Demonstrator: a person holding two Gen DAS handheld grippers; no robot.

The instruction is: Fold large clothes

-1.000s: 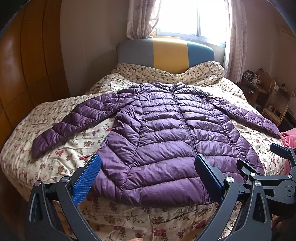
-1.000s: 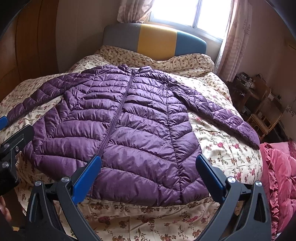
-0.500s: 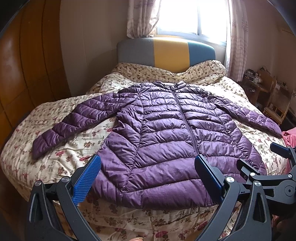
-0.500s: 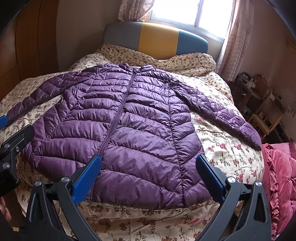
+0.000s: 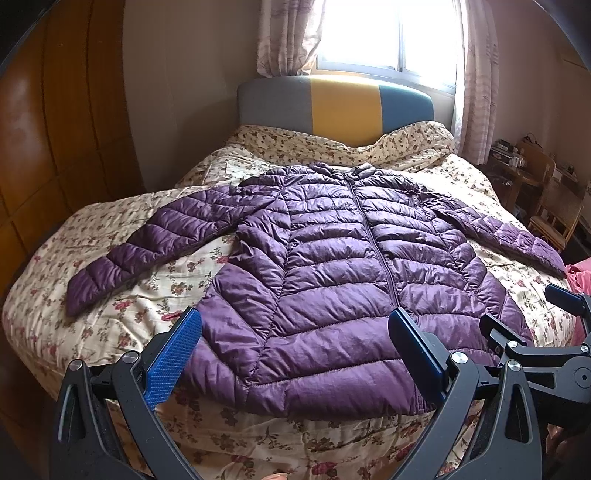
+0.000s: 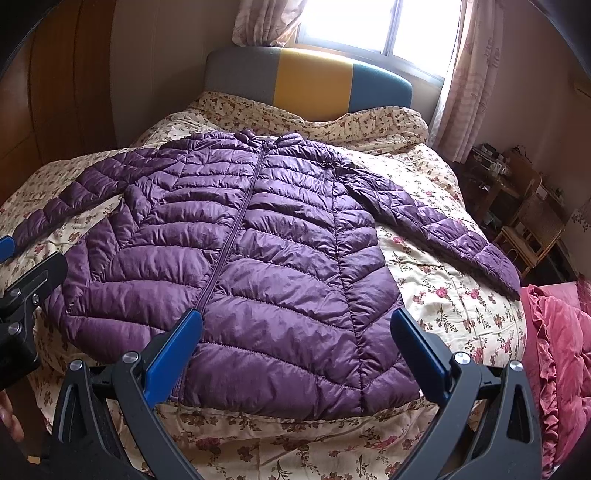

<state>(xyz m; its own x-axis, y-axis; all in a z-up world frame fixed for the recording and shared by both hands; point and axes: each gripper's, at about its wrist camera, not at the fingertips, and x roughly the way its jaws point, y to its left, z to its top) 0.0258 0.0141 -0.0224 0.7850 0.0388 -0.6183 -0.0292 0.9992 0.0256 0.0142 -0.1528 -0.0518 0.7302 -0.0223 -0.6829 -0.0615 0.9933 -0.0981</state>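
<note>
Both grippers, left [image 5: 293,350] and right [image 6: 295,349], hang wide and empty over the jacket [image 5: 351,280] at the bed's [image 5: 110,325] near edge, where slick fabric could slip a shallow pinch.

Setting: a bedroom in a private home. A bed with a floral quilt [image 5: 110,325] fills most of both views. Upholstered headboard [image 5: 334,110] at 12 o'clock, in grey, yellow and teal panels. Directly behind it a window [image 5: 362,33], bright with daylight, flanked by patterned curtains [image 5: 476,74]. Wood-panelled wardrobe or wall [image 5: 48,147] at 9 to 10 o'clock. At 2 to 3 o'clock a cluttered wooden desk [image 6: 495,173] and a wooden chair [image 5: 557,218]. A pink ruffled blanket [image 6: 557,365] lies at 4 o'clock in the right wrist view. Walls plain, beige.
</note>
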